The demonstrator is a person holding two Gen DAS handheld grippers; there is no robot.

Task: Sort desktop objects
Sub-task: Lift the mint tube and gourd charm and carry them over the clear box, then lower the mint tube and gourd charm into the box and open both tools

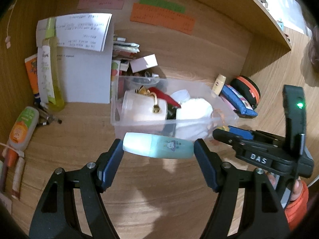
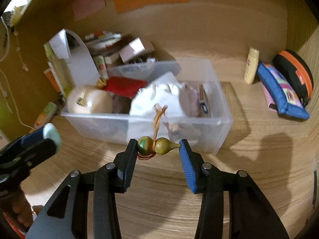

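Left tongs [image 1: 158, 149] pinch a pale teal bottle [image 1: 159, 146] end to end, crosswise, above the worktop [image 1: 139, 199] before the clear bin [image 1: 139, 122]. We note the right tongs [image 2: 158, 146] clamped on a small gourd charm [image 2: 157, 146], its cord trailing upward, just before the bin's front wall.

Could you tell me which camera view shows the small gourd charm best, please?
The right wrist view: the gourd charm sits centred, held end to end between the right gripper pads, cord visible. The left wrist view shows only a yellowish sliver at that gripper's tip.
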